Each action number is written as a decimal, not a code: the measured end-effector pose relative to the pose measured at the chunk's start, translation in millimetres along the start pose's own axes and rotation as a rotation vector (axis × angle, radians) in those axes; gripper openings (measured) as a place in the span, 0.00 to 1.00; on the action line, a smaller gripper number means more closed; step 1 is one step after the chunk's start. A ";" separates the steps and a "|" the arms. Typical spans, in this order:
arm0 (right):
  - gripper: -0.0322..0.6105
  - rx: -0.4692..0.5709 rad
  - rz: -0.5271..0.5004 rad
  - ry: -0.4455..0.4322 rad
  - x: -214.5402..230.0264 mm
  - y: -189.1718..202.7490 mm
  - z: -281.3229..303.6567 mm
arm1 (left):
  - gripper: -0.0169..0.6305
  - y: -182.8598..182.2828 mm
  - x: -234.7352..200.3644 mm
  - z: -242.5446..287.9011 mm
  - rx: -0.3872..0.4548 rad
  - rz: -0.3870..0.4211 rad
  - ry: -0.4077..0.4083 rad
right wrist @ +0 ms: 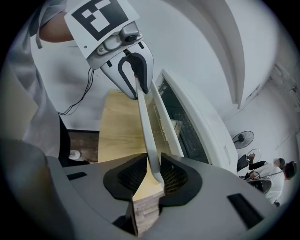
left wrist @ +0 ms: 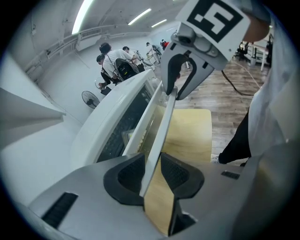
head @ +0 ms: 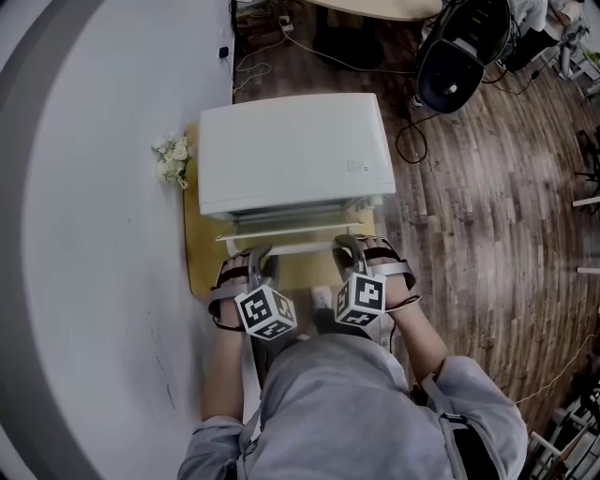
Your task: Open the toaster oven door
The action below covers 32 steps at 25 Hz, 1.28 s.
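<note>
White curved wall [head: 84, 234] left, dark plank floor [head: 487, 234] right, black fan [head: 459, 56] and loose cables [head: 412, 131] far, strip lights [left wrist: 84, 14] overhead

- Left gripper [head: 257, 255], right gripper [head: 348, 246]: matte grey moulded bodies.
- Jaw pads [left wrist: 176, 174]: black, with a fine grid texture.
- Slot [left wrist: 60, 205]: black, oblong, set into the grey shoulder on either side.
- Cube [head: 265, 312]: one on each gripper, with white faces and black square markers.
- Straps [head: 392, 272]: dark with pale edging.
- Top [head: 328, 403]: grey.
- Sleeves [head: 214, 444]: grey.
</note>
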State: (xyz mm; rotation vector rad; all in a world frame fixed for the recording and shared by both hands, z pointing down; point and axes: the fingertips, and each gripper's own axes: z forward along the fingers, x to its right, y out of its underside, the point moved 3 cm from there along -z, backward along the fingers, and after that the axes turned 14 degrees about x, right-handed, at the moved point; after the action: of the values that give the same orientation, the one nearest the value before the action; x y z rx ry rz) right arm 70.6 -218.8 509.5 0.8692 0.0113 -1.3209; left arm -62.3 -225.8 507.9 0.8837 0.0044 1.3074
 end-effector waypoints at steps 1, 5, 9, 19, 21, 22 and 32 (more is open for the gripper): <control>0.17 0.001 -0.002 0.009 -2.7 0.3 -0.4 | 0.18 1.0 2.6 -0.8 0.005 -0.003 -0.007; 0.18 0.008 0.005 0.039 -13.5 2.1 -3.4 | 0.18 3.9 13.5 -4.5 0.025 -0.016 -0.034; 0.18 0.009 0.014 0.077 -26.0 6.1 -4.7 | 0.18 7.7 25.9 -6.2 0.046 -0.025 -0.053; 0.19 0.023 0.042 0.172 -56.6 14.7 -5.3 | 0.19 19.8 55.7 -9.2 0.096 -0.041 -0.100; 0.19 0.032 0.038 0.188 -63.4 16.0 -6.1 | 0.19 22.4 62.1 -10.2 0.103 -0.035 -0.111; 0.19 0.039 0.034 0.199 -66.7 16.2 -6.7 | 0.19 23.8 64.9 -10.9 0.107 -0.031 -0.116; 0.20 0.109 -0.010 0.299 -103.6 35.6 -0.1 | 0.19 41.4 102.2 -1.0 0.170 0.011 -0.196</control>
State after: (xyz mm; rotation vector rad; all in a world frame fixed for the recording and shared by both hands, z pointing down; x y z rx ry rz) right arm 70.0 -132.9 577.6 1.1552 0.1794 -1.1986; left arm -65.5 -140.8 577.9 1.1557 -0.0437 1.2388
